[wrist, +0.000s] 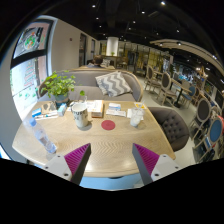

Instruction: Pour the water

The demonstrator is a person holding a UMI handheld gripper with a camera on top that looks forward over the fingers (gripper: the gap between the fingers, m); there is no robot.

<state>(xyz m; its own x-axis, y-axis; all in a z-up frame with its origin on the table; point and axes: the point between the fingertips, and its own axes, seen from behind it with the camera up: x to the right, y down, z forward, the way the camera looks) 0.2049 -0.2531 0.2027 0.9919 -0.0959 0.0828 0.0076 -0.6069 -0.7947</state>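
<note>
A wooden table (pixel 110 140) lies ahead of my gripper (pixel 111 160). The fingers stand wide apart with bare tabletop between their magenta pads (pixel 77 156), so the gripper is open and holds nothing. A clear plastic water bottle (pixel 42 138) stands on the table's left side, just beyond the left finger. Farther on, near the table's middle, stands a white mug (pixel 80 116), with a round red coaster (pixel 108 125) to its right. A white cup or small jug (pixel 136 117) stands to the right of the coaster.
A potted green plant (pixel 57 88) stands at the table's far left, with small boxes (pixel 96 108) and a card (pixel 115 109) behind the mug. A grey armchair (pixel 170 124) sits at the table's right and a grey sofa (pixel 100 82) with a patterned cushion beyond.
</note>
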